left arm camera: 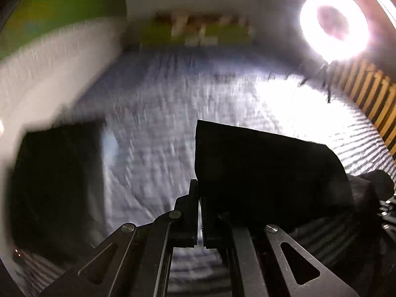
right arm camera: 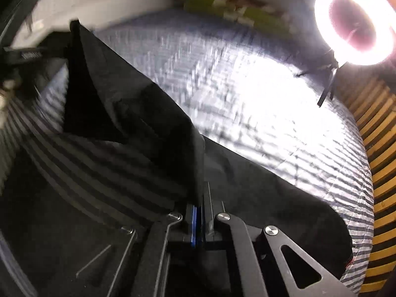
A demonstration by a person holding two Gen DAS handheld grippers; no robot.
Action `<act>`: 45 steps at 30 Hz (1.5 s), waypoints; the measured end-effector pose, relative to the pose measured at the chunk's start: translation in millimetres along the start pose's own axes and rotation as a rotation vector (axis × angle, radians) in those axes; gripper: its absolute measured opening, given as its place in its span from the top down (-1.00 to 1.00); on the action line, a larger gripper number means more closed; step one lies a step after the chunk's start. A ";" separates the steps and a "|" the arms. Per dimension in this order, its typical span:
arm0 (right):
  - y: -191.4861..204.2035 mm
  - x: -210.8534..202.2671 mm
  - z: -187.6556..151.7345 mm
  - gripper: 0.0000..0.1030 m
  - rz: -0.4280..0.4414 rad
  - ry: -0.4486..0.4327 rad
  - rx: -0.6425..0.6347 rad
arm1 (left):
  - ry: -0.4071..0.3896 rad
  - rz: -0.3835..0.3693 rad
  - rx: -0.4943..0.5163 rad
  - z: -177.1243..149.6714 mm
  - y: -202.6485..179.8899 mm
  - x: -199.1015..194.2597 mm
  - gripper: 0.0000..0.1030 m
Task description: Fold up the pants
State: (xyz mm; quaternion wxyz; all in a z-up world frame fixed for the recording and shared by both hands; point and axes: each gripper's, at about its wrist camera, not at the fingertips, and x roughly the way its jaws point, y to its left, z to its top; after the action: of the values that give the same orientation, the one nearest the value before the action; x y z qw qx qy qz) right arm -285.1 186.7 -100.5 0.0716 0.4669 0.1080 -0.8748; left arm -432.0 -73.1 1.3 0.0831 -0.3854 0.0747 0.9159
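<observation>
From the left wrist view, the left gripper (left arm camera: 199,193) has its jaws drawn right together, and a corner of the black pants (left arm camera: 259,168) rises straight out of the pinch, so it has the fabric clamped. The cloth hangs stiffly off to the right above the striped bedspread (left arm camera: 198,113), and a ring light (left arm camera: 334,24) glares in the upper right. A second dark mass (left arm camera: 57,178) sits lower left; blur makes it hard to say whether that is more of the pants or something else. Over to the right wrist view: the right gripper (right arm camera: 201,195) is likewise closed tight, with the pants (right arm camera: 148,123) bunched over its tips and running up and left toward the other tool, which is only a smear at the far left edge. More black cloth lies lower right across the bedspread (right arm camera: 272,99), beside the yellow slats (right arm camera: 371,148). This looks like the carry of a fold, both corners pinched and the held edge on its way over. Next, I'd judge, both hands need to travel together, keep the edge taut and lay it square on the rest of the garment before letting go. The waistband and leg ends cannot be made out, and the garment's outline is cut off below.
</observation>
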 end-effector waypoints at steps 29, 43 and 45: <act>-243.0 -59.3 -125.7 -0.02 -0.062 0.036 0.609 | 0.383 -0.131 -0.227 -39.1 12.2 145.1 -0.54; -303.5 0.5 -154.5 0.23 -0.054 0.096 0.814 | 0.204 0.034 -0.161 -29.5 -17.7 110.6 0.89; -299.9 -14.2 -152.4 0.30 -0.045 0.030 0.827 | 0.139 0.057 -0.174 -19.3 -9.6 91.0 0.89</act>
State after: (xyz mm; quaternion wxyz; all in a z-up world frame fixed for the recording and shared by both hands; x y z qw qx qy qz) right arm -222.9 515.9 -134.4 -0.1429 0.4666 -0.2413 -0.8389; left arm -479.3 -59.0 -78.1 0.0179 -0.4516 0.0113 0.8920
